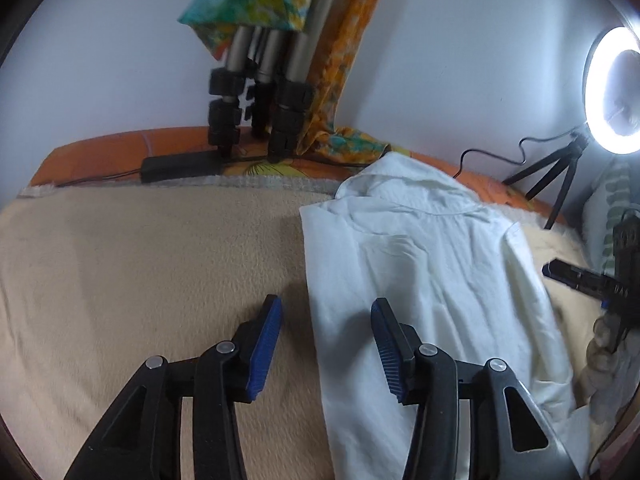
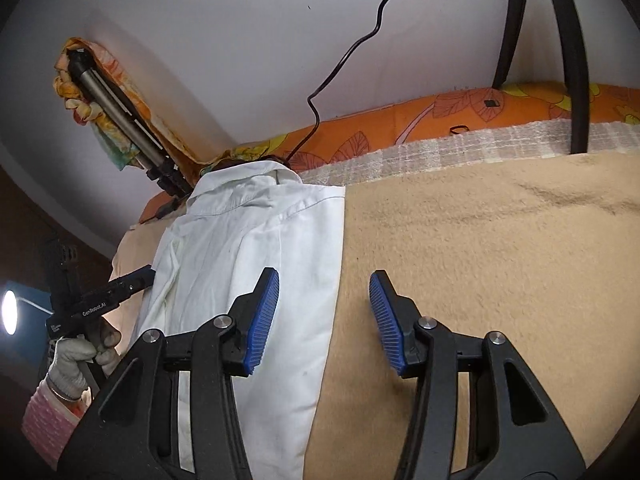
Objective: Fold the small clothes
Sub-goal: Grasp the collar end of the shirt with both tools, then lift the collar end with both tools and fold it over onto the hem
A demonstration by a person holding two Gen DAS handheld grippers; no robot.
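Note:
A white collared shirt (image 1: 424,272) lies on a beige blanket (image 1: 140,272), its sides folded in to a long narrow strip, collar at the far end. My left gripper (image 1: 326,312) is open and empty, straddling the shirt's left edge near the lower part. In the right wrist view the shirt (image 2: 256,248) lies left of centre on the blanket (image 2: 500,240). My right gripper (image 2: 324,284) is open and empty, straddling the shirt's right edge. The other gripper shows at the side of each view (image 1: 580,280) (image 2: 100,300), beside the shirt.
A tripod (image 1: 256,92) draped with a floral cloth (image 1: 344,60) stands at the back by the wall. A lit ring light (image 1: 616,92) on a small stand is at the right. An orange floral sheet (image 2: 440,116) and cables run along the bed's far edge.

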